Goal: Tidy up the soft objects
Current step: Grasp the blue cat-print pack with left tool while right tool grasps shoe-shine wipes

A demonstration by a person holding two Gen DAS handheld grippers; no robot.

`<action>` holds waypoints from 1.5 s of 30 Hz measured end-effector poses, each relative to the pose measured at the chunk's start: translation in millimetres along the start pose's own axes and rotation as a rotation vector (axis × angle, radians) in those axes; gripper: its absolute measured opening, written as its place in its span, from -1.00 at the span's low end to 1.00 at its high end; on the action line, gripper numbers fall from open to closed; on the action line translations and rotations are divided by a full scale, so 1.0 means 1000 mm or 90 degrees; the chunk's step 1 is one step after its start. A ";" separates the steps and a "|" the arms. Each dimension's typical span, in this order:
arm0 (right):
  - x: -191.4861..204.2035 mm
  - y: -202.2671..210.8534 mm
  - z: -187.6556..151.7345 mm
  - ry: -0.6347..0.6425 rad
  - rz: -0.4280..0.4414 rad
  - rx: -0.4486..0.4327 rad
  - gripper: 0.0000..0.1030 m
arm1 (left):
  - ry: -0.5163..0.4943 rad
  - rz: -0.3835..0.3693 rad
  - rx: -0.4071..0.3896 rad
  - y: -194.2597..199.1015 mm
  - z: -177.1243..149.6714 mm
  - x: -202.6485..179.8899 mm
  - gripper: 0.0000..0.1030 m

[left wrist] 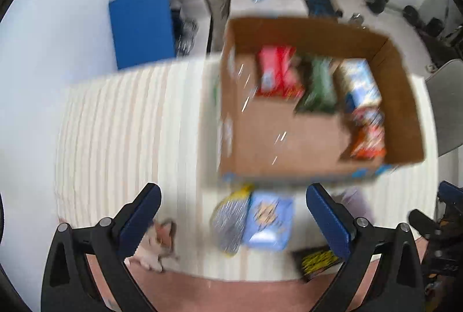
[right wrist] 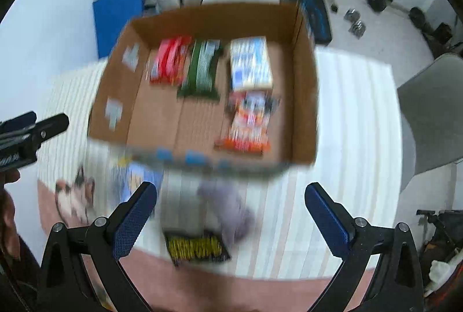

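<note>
Hovering above striped desk (left wrist: 121, 121): left hand-held gripper (left wrist: 233, 213), jaws spread wide, nothing between them. Loose packets on desk ahead, left to right: cat-print item (left wrist: 160, 239), silver-yellow packet (left wrist: 231, 220), light-blue packet (left wrist: 269, 220), black-yellow packet (right wrist: 196, 248), grey-purple soft lump (right wrist: 231, 210). Cardboard box (right wrist: 303, 97) beyond them holds red packet (right wrist: 170, 60), green packet (right wrist: 202, 69), blue-white packet (right wrist: 250, 63), orange packet (right wrist: 249, 121). Right hand-held gripper (right wrist: 231, 210), jaws wide apart, empty. Views motion-blurred.
</note>
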State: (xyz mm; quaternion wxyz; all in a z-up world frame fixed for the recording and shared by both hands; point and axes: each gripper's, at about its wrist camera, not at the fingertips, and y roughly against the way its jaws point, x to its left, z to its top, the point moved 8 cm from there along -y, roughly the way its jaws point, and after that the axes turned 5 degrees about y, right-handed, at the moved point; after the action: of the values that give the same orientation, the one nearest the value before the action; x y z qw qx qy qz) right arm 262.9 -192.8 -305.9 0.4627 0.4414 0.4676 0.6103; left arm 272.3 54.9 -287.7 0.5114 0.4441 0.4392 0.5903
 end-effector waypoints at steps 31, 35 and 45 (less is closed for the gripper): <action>-0.022 -0.154 -0.093 -0.045 -0.023 0.147 -0.23 | -0.096 -0.067 0.212 -0.143 -0.126 -0.111 -0.47; -0.048 -0.144 -0.110 -0.099 -0.037 0.166 0.01 | -0.075 -0.078 0.221 -0.144 -0.129 -0.110 -0.41; 0.001 -0.118 -0.167 -0.364 0.189 0.154 0.48 | 0.059 -0.143 0.215 -0.116 -0.115 -0.044 0.12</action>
State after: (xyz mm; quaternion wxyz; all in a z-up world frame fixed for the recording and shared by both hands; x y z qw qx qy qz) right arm 118.3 -203.1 -450.7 0.4255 0.7097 0.3187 0.4624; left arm 188.4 14.5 -428.8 0.4717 0.4440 0.6019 0.4670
